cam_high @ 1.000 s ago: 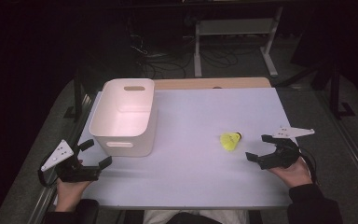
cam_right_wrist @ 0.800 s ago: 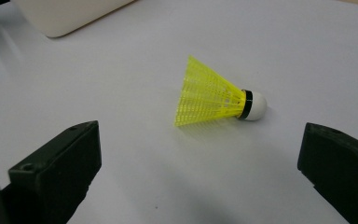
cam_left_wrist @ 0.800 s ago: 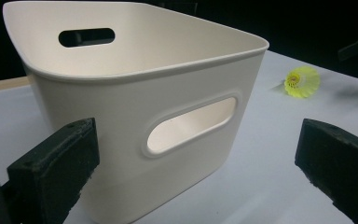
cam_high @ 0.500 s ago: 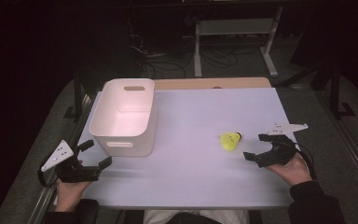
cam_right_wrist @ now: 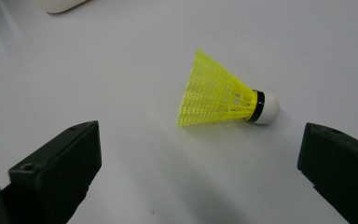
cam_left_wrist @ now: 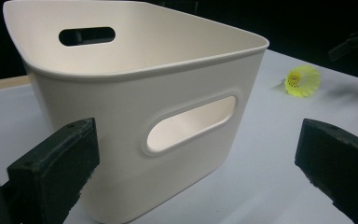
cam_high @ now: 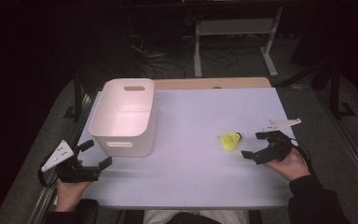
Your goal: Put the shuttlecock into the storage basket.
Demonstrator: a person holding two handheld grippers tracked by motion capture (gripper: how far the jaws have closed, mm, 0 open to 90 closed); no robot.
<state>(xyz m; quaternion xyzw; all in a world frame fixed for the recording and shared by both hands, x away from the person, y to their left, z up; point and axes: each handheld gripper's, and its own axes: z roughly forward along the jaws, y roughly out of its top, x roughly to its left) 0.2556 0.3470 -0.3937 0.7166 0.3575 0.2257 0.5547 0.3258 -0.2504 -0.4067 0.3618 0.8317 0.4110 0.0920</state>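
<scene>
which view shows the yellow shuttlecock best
The right gripper view: the shuttlecock lies on its side close ahead of the open jaws, yellow skirt, black band and white cork all sharp. The high view shows it small beside the right gripper. The left gripper view shows it far off, skirt facing.

White bin (cam_high: 126, 116) on table (cam_high: 191, 186)

One yellow shuttlecock (cam_high: 230, 141), one white bin (cam_high: 125, 117), apparently empty, two hand-held grippers.
</scene>
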